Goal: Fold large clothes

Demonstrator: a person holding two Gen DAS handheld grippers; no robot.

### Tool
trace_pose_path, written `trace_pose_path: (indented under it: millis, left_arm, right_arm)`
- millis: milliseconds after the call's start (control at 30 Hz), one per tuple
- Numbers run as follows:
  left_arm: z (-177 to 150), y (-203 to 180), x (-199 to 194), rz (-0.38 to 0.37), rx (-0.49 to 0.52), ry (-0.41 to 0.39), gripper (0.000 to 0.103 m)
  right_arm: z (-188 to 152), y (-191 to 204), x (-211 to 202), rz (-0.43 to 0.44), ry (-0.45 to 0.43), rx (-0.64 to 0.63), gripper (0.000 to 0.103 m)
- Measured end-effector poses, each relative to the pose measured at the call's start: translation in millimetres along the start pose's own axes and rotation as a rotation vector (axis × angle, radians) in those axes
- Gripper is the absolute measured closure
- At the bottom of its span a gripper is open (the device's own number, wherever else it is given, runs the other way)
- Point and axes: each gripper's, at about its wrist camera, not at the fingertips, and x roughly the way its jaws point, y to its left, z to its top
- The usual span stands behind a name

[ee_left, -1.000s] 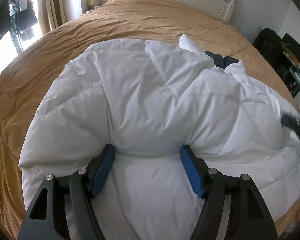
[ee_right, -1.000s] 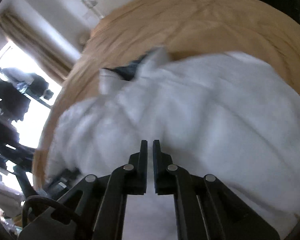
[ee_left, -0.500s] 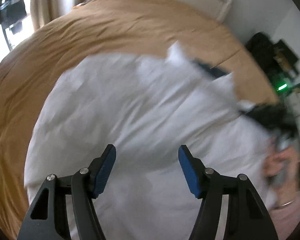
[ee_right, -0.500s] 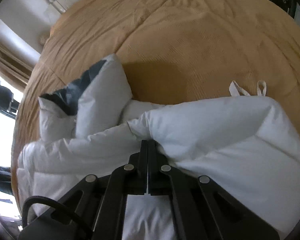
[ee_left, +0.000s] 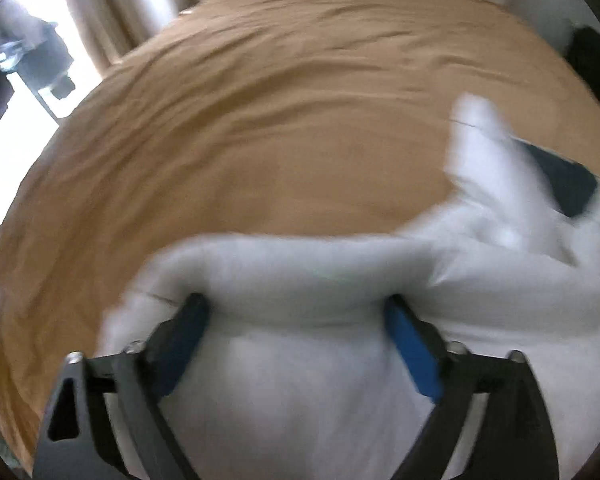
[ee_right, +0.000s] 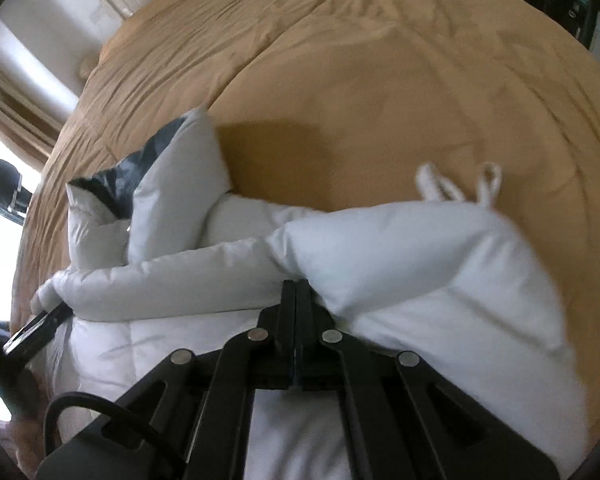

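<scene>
A white puffy down jacket (ee_right: 380, 280) lies on the tan bedspread (ee_right: 380, 80) of the bed, folded over along a thick ridge that runs across both views. Its collar, with dark lining (ee_right: 112, 176) showing, stands up at ten o'clock in the right wrist view and at three o'clock in the left wrist view.

The right tool (ee_right: 296, 292) is clamped tight on a pinch of the folded jacket edge, its jaws pressed together with fabric bunching on either side. The left tool (ee_left: 296, 312) is opening: its blue pads (ee_left: 412, 352) stand wide, the padded ridge bulges between them, and the blur keeps me from telling whether they touch it.

Risks, as I judge them:
- With the left side let go, the springy filling may push the fold back open, since only the right pinch holds it.
- The right tool grips a thin pinch of slick shell; a pull toward six o'clock could slip it free or drag the whole jacket across the bedspread and skew the fold.
- The upright collar and the two loops (ee_right: 460, 184) at one o'clock could get trapped crooked under the next fold.
</scene>
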Motion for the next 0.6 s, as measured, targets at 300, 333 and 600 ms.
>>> trace_pose_path:
  millis: [300,333,600]
  left_arm:
    - [-26.0,41.5,-69.7,-0.255,-0.131,-0.063,0.041]
    - [-39.5,42.6,-82.8,-0.294,-0.123,-0.083,0.041]
    - [-146.2,30.0,-79.8,-0.28,-0.046,-0.168,0.03]
  right_arm:
    - [-20.8,-11.8,-53.0,0.056,-0.097,0.057,0.096]
    - [-36.4,-4.4,-68.5,0.082,-0.117,0.02,0.096]
    - [-153.8,16.3,-80.1,0.005,-0.226,-0.244,0.1]
